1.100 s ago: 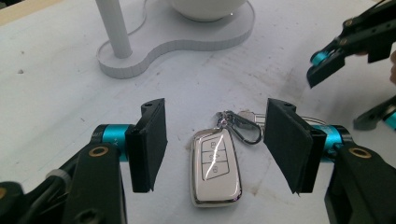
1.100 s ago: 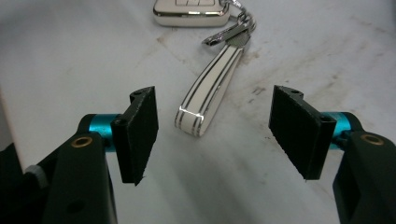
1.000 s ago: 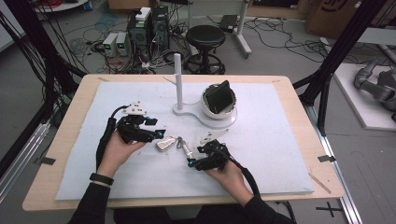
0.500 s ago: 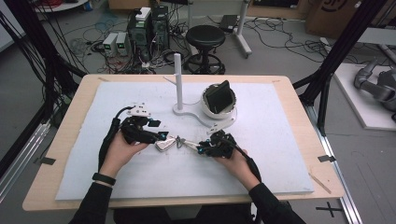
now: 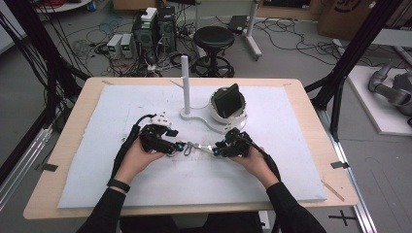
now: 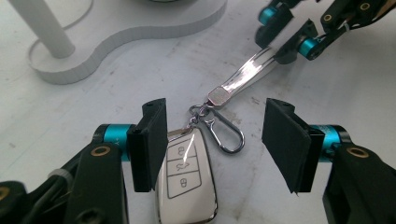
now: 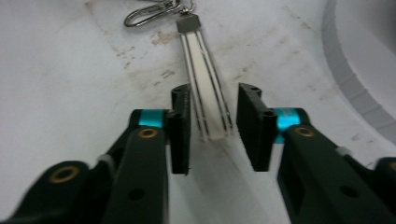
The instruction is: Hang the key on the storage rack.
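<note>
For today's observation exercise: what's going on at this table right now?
A person holds a gripper in each hand over a white car key with a carabiner and a strap, lying on the white mat. The left gripper is open around the key's top. The right gripper straddles the strap's end; its jaws have just been opening slightly, with gaps either side.

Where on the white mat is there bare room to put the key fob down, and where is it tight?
The white mat lies bare right of the right gripper toward the table edge, along the near edge by the forearms, and left of the left gripper. It is crowded mid-mat: key fob, strap, both grippers, and the white stand with its round holder just behind.
</note>
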